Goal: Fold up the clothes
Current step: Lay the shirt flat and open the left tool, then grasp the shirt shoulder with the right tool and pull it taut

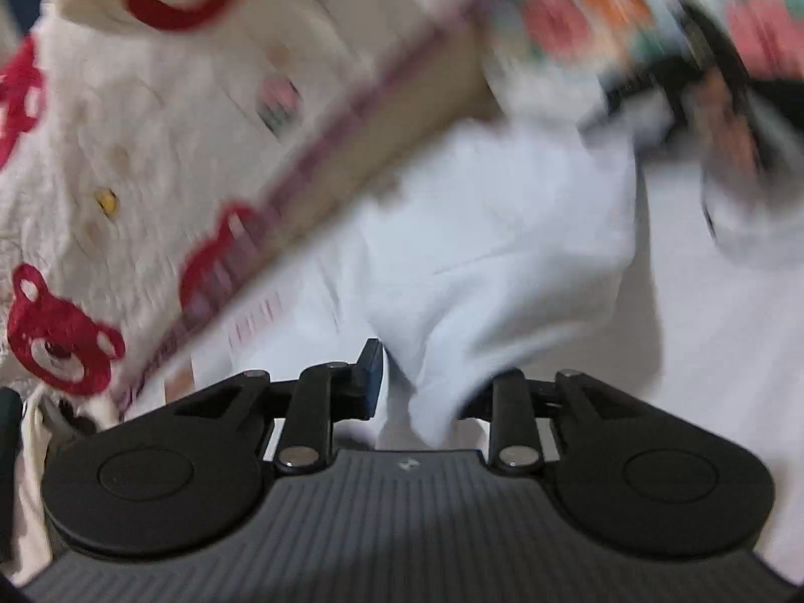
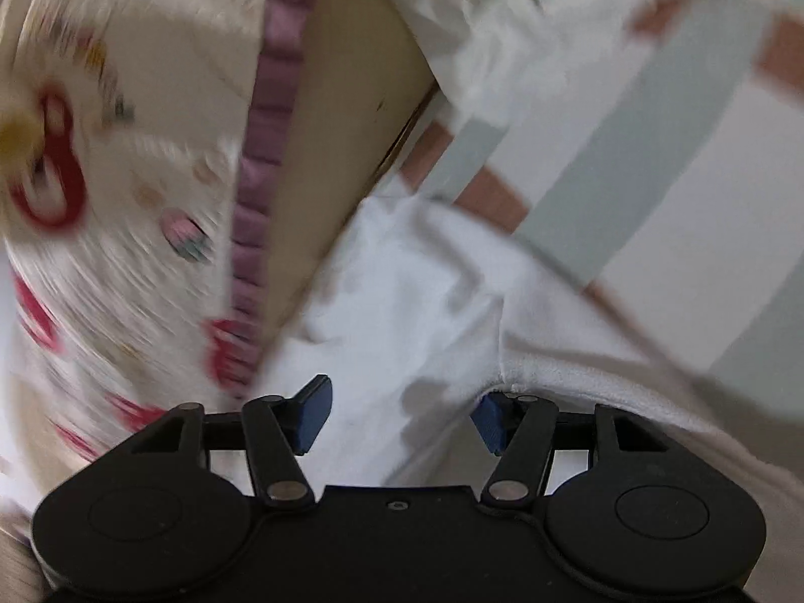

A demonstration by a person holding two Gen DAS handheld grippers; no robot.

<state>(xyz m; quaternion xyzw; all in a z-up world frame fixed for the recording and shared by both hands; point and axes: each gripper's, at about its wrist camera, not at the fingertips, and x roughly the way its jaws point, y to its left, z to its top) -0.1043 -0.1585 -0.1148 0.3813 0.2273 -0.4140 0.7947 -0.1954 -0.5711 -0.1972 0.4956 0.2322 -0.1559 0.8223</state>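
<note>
- Left wrist view, blurred: the left claw (image 1: 402, 382) looks clenched on a bunched fold of the white garment (image 1: 482, 231), though its right finger is hidden by cloth.
- Right claw (image 2: 402, 414) is spread, with the same garment lying loose between its fingers.
- Bear-print blanket (image 1: 100, 161) lies just beside.
- Risk: a one-sided pinch may let the fold slip or drag crooked.

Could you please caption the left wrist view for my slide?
Left gripper pinching a fold of white cotton garment beside a white bear-print blanket.
</note>
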